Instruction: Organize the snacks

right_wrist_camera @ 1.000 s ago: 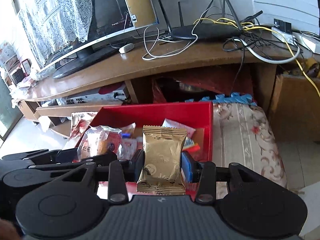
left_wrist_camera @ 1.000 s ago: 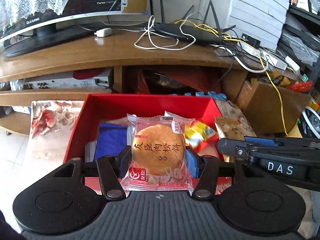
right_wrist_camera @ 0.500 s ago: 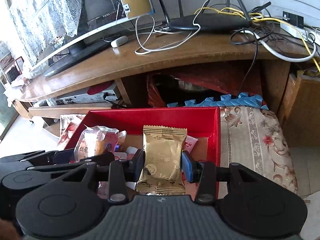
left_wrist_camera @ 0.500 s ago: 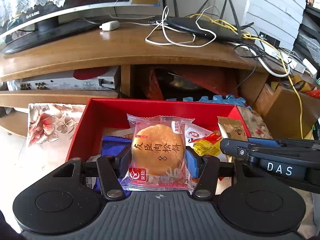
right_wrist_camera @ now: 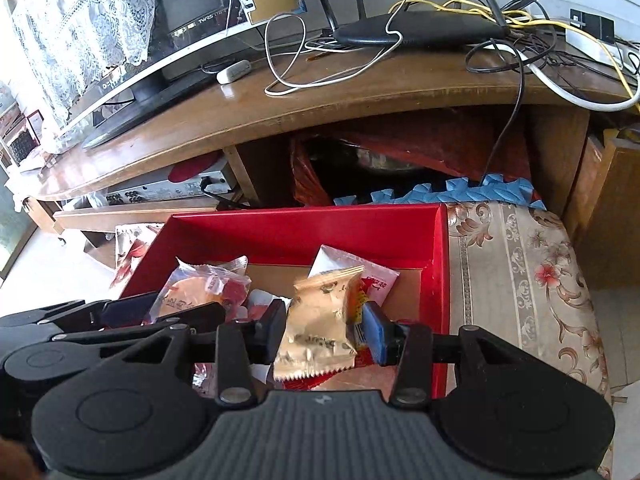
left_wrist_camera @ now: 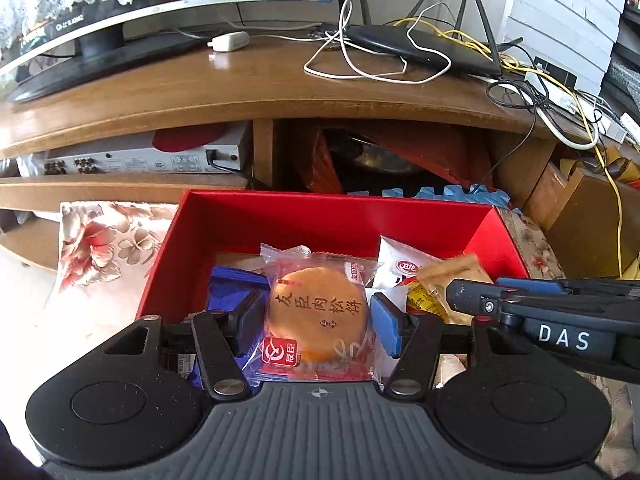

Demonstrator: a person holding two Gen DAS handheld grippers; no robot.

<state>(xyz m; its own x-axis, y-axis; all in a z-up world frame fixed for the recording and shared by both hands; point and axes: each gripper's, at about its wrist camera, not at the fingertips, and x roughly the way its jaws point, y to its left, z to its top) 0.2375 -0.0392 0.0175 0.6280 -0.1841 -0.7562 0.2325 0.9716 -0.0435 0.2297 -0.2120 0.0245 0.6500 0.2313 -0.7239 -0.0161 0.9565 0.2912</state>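
the sorting is judged to be well underway: several wrapped snacks are already gathered in the red box (left_wrist_camera: 332, 216), and two more are being delivered at this moment. no loose snacks are seen on the floral cloth (right_wrist_camera: 520, 264) beside the box, so little may be left beyond these two, though the area nearer than the grippers is hidden.

the left gripper (left_wrist_camera: 318, 320) is held over the box with the round pastry packet (left_wrist_camera: 318, 314) between its jaws; the jaws are opening, gaps are visible beside the blue pads, and the packet is being let go above the other snacks. the right gripper (right_wrist_camera: 324, 330) is positioned over the right part of the box, and the gold packet (right_wrist_camera: 320, 320) is seen tilted between its jaws. the jaws are read as clenched on it, though the slant suggests the hold is loosening.

inside the box, a blue packet (left_wrist_camera: 236, 284) is found at the left, a white packet with a red logo (left_wrist_camera: 400, 266) toward the back right, and a yellow-and-red wrapper (left_wrist_camera: 424, 304) beneath the gold one. part of the brown box floor (right_wrist_camera: 276, 274) is left uncovered at the back.
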